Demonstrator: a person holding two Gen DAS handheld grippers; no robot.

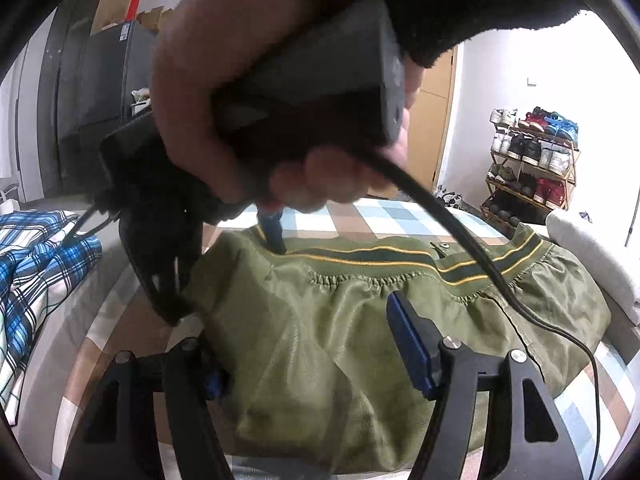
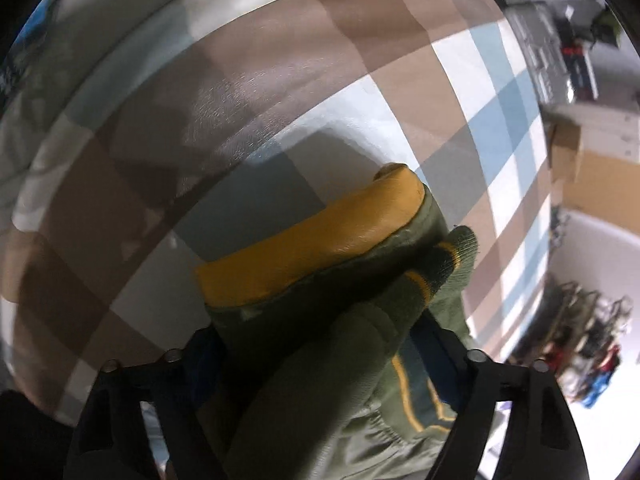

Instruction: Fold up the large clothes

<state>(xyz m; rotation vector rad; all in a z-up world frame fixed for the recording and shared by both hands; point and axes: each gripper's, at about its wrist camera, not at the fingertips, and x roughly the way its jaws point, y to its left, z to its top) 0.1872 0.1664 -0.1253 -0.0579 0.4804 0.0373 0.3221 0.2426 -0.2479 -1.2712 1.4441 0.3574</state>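
Left wrist view, bottom of frame: the left hand-held gripper (image 1: 316, 364) stands wide, its 2 fingers spread with green fabric lying between them. The right-side blue pad (image 1: 412, 344) rests on the cloth; the other is mostly hidden by fabric, so whether anything is pinched cannot be told.

The olive jacket (image 1: 360, 320) fills the centre of the frame, spread on the checked bed cover (image 1: 352, 216). Its striped ribbed hem (image 1: 380, 260) runs across the middle of the frame.

Above the hem, the person's right hand (image 1: 240, 92) grips the right hand-held gripper (image 1: 276, 236), whose tip meets the hem at its left end. A black cable (image 1: 480, 264) trails from it across the jacket toward the lower right.

Right wrist view, lower centre: the right hand-held gripper (image 2: 320, 344) appears clamped on bunched jacket fabric and a striped cuff (image 2: 440, 268), with a yellow lining band (image 2: 312, 248) just beyond.

Farther back: a blue plaid garment (image 1: 36, 264) at the left edge, a shoe rack (image 1: 528, 160) at upper right.
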